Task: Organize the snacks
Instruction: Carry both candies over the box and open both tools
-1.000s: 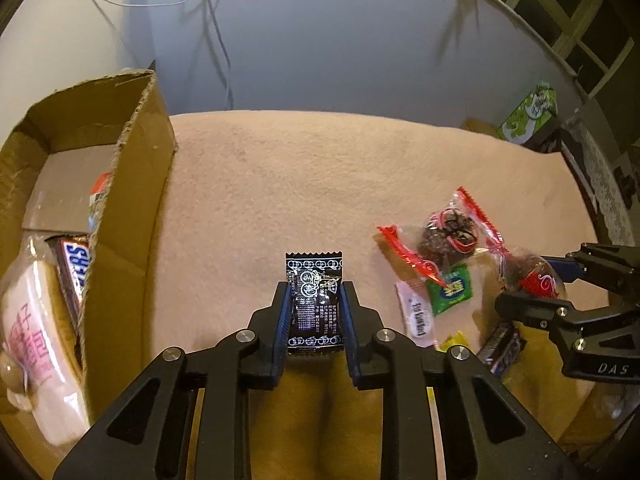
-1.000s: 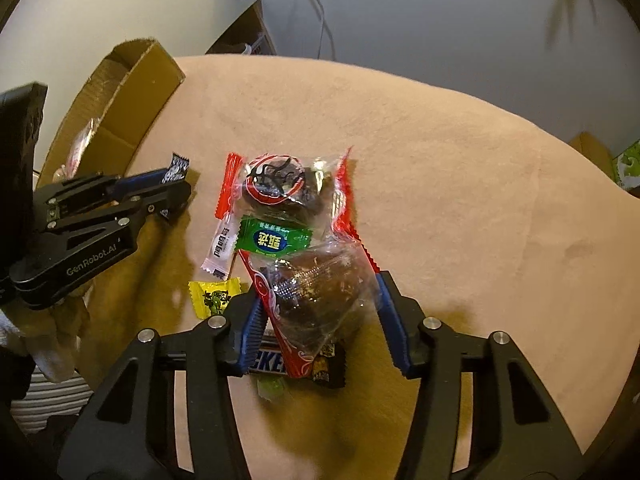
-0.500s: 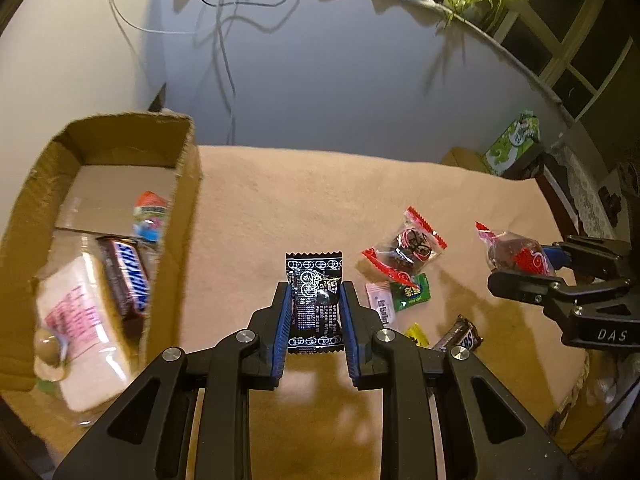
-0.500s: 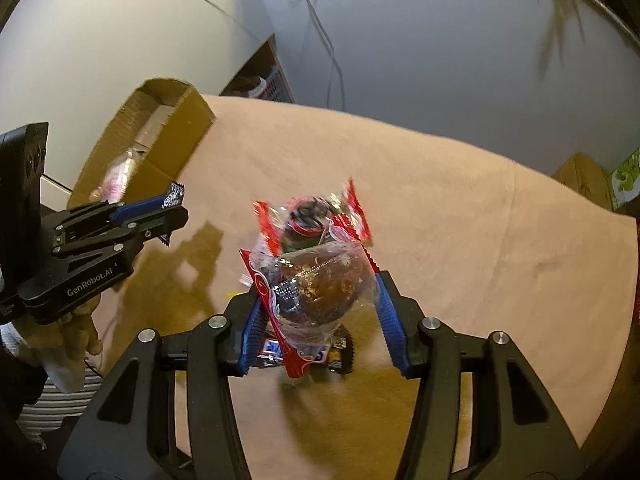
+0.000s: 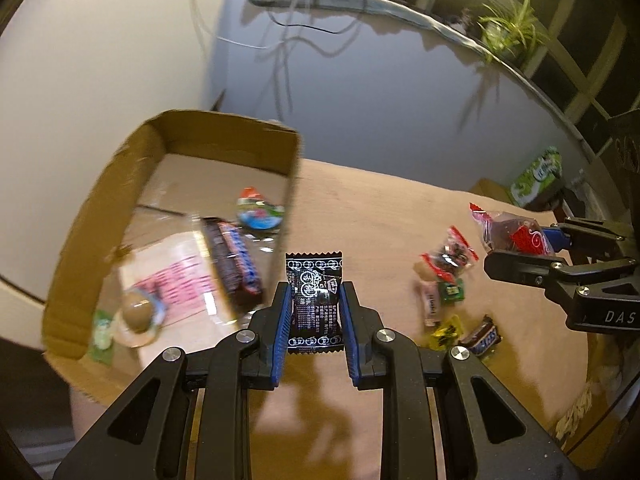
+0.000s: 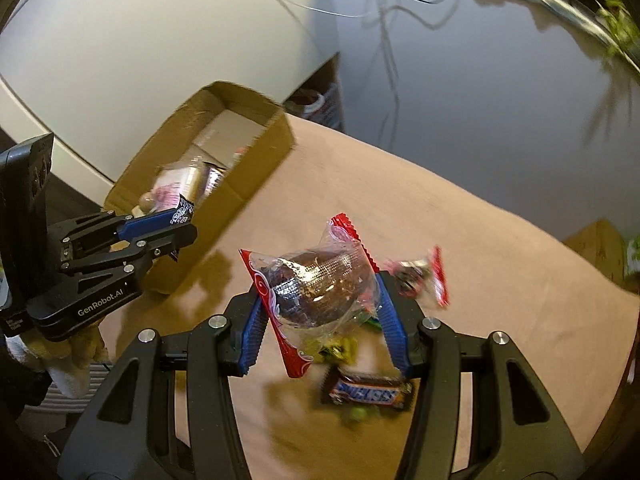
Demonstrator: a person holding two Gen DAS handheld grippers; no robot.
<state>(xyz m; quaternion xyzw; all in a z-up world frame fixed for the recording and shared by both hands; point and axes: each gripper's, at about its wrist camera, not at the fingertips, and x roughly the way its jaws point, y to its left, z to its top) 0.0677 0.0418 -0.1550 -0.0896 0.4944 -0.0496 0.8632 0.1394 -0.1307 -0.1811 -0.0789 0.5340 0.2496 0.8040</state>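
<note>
My left gripper [image 5: 314, 308] is shut on a small black snack packet [image 5: 315, 304] and holds it in the air beside the right wall of the open cardboard box [image 5: 286, 216]. My right gripper [image 6: 320, 300] is shut on a clear, red-edged bag with a brown cake [image 6: 316, 284], raised above the table. The box [image 6: 240, 184] holds a Snickers bar [image 5: 234, 264], a pink-printed bag [image 5: 172, 284] and other snacks. The left gripper [image 6: 176, 226] shows at the box's near corner in the right wrist view. The right gripper [image 5: 520, 248] shows at the right in the left wrist view.
On the beige tablecloth [image 5: 380, 208] lie a second red-edged cake bag [image 5: 448, 256], a pink stick, a green candy [image 5: 452, 290], a yellow candy [image 5: 446, 332] and a small Snickers bar [image 6: 368, 392]. A wall with hanging cables is behind. A green box [image 5: 536, 176] stands off the table's far right.
Both grippers have risen with their snacks held. The left gripper moved left toward the box, whose inside now shows more fully. The right gripper lifted the cake bag clear of the pile.
</note>
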